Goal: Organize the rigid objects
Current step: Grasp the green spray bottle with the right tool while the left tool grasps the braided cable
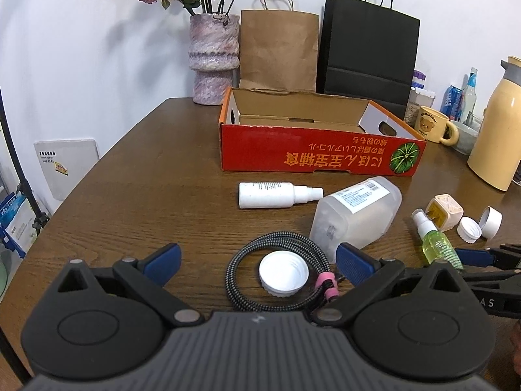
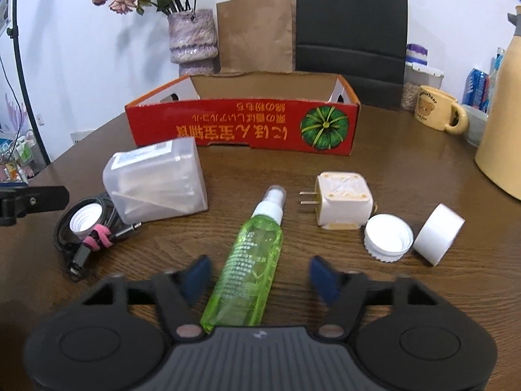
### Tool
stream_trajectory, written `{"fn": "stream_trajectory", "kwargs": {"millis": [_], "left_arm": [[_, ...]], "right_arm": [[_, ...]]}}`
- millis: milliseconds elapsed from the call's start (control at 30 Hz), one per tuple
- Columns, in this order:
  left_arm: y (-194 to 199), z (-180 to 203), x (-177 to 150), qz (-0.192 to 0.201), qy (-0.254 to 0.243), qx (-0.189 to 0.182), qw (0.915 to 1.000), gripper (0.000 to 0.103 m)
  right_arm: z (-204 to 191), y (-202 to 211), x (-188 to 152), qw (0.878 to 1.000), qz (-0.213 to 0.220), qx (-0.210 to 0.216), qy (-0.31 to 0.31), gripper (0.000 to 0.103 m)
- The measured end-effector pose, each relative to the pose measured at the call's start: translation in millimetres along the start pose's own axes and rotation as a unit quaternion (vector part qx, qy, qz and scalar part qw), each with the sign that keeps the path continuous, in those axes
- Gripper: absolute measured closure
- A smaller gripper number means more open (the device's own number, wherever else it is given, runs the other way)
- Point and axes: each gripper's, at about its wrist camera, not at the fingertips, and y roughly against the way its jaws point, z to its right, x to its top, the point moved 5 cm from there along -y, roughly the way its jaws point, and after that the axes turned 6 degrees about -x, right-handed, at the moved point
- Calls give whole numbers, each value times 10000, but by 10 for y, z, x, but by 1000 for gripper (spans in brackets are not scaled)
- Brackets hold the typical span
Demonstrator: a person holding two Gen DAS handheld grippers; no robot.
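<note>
A red cardboard box (image 1: 319,150) (image 2: 247,127) stands open at the table's middle. Before it lie a white spray bottle (image 1: 276,195), a clear plastic jar (image 1: 356,215) (image 2: 156,182), a green spray bottle (image 2: 250,260) (image 1: 439,241), a cream plug adapter (image 2: 342,200) (image 1: 444,211) and two white caps (image 2: 387,233) (image 2: 438,234). My left gripper (image 1: 257,260) is open around a white cap (image 1: 283,272) inside a coiled cable (image 1: 276,273). My right gripper (image 2: 260,275) is open, its fingers either side of the green bottle, apart from it.
A vase of flowers (image 1: 213,58), a brown paper bag (image 1: 278,49) and a black bag (image 1: 368,52) stand behind the box. A bear mug (image 2: 439,112), a cream thermos (image 2: 504,120) and bottles stand at the right. The table edge curves at the left.
</note>
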Motion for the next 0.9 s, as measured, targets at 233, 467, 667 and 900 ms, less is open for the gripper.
{"fn": "stream_trajectory", "kwargs": {"millis": [233,467,667,900], "left_arm": [[-49,-3,-34,-87,-67,-12,9999,0],[-161,20,-78,-280,-220,-27,9994,0],[-294,131,-97,-567,-596,-219,9964,0],[-481,245,-114,-967,-948,-300,9903,0]], "right_arm": [[9,21,-12,9999,140,37,17,72],[55,35,-30,9991,420,-47,-94,73],[76,95,-16,9970,746,-62,-170,73],[89,121,-10,9961,849,4,-240,73]]}}
